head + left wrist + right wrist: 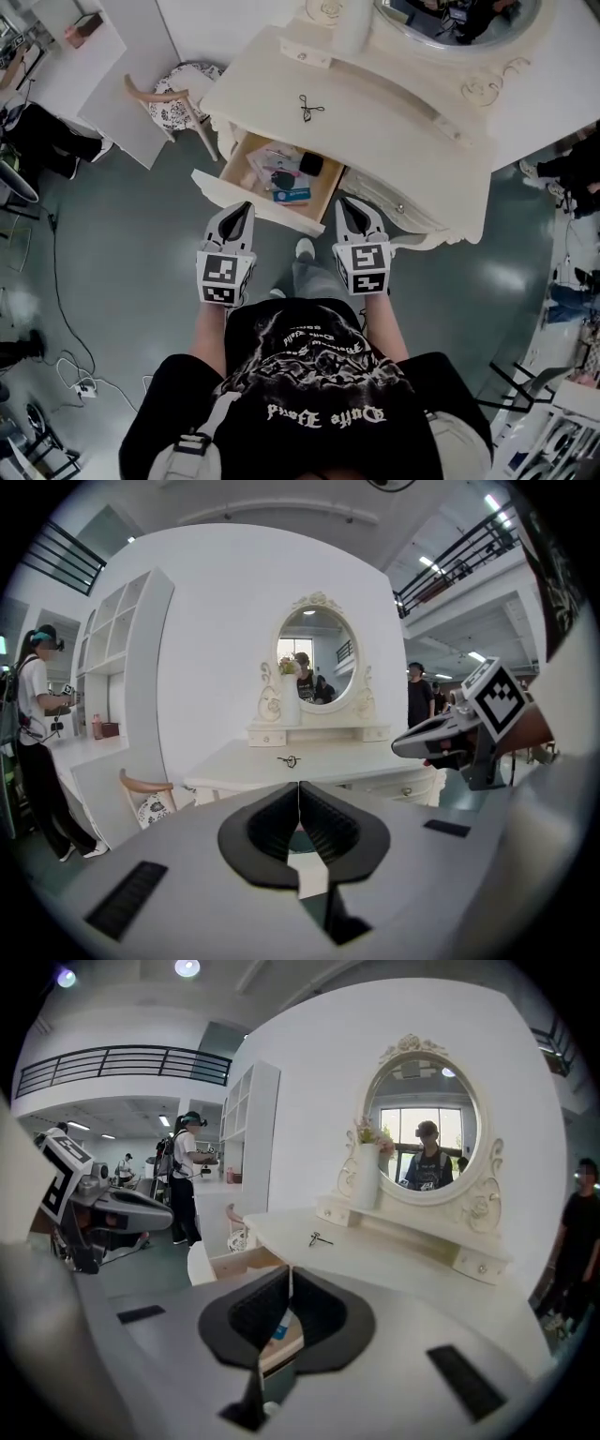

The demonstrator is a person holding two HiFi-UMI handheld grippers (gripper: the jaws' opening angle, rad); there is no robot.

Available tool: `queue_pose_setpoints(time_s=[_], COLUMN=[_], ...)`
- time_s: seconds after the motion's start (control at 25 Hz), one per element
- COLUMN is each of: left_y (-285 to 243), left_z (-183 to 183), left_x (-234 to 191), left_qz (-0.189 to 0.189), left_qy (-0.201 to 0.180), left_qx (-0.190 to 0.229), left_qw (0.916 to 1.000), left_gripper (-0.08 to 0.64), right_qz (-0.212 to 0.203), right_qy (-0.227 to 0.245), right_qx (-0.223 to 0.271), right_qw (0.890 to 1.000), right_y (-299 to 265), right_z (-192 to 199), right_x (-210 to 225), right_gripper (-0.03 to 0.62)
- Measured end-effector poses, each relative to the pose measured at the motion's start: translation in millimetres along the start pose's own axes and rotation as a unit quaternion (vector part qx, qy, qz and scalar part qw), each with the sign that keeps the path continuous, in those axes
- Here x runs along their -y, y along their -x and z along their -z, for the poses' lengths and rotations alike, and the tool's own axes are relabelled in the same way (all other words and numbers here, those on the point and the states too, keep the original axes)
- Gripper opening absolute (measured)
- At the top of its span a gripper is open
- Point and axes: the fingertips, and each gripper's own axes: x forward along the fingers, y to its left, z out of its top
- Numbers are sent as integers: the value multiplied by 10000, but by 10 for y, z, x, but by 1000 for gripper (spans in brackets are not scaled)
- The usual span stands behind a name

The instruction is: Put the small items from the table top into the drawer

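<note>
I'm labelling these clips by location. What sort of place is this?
Probably a staged bedroom corner inside a large hall, not a home: a white dressing table with an oval mirror stands against a partition wall, and a mezzanine railing runs high beyond it.

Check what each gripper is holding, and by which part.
Nothing: the left gripper and right gripper are both shut and empty, short of the open drawer.

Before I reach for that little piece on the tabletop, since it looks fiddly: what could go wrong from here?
Left tongs and right tongs are shut; reaching without opening might just push the small dark item, which lies flat on the tabletop. The open drawer juts toward you, easy to bump.
</note>
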Motion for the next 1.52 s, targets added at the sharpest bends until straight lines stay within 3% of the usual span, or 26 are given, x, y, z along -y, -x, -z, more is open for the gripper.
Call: queue_pose_setpoints(time_s=[0.68, 1.32, 1.44, 1.52], left_y=[-794, -1187, -1192, -1192], left_z=[-224, -212, -215, -207], left_x=[-322, -371, -367, -405], left_qz=[-590, -1203, -1257, -1323], left_qy=[214, 533, 517, 538], left_qx=[-211, -409, -442, -457], left_qw=[9978, 9905, 9897, 9887], left_gripper=[15, 15, 15, 15], right_qz=[-667, -1414, -1560, -1660], right_qy=[583, 557, 503, 480], right_qx=[-282, -450, -487, -513], right_qw=[9957, 9874, 9853, 9836], right_y=[-1070, -1653, -1744, -1819], right_z=[-298, -372, -382, -421], right_x=[387, 552, 553, 535], right_gripper=[14, 15, 50, 117])
